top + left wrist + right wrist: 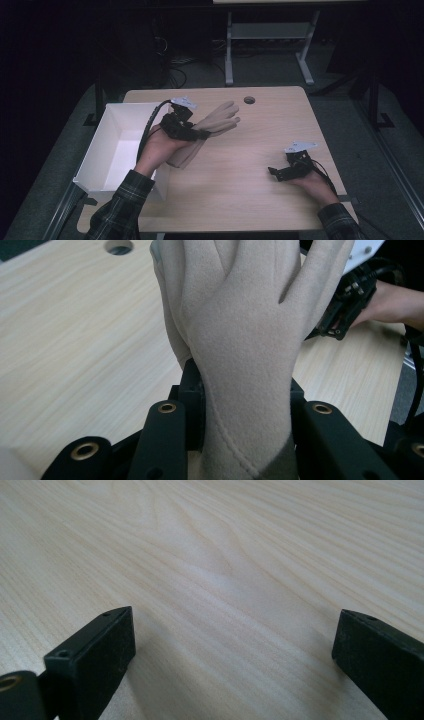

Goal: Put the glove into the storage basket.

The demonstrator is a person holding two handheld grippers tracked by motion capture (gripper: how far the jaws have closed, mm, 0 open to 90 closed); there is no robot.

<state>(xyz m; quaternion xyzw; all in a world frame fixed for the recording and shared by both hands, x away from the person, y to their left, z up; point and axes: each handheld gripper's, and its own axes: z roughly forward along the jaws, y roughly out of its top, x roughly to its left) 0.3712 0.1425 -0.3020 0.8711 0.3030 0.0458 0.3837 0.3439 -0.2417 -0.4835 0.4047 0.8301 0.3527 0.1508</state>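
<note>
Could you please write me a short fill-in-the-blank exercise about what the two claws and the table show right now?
1. The left claw is shut on a beige ____.
2. The right claw stands ____, with bare wood between its jaws.
3. At the table's left edge stands a white ____.
4. The glove's fingers point ____ the white box.

Missing words: glove; open; box; away from

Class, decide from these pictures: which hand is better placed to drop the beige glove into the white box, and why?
Probably the left. The left gripper already clamps the beige glove right beside the white box. The right gripper rests open, with nothing between its fingers, across the table.
</note>
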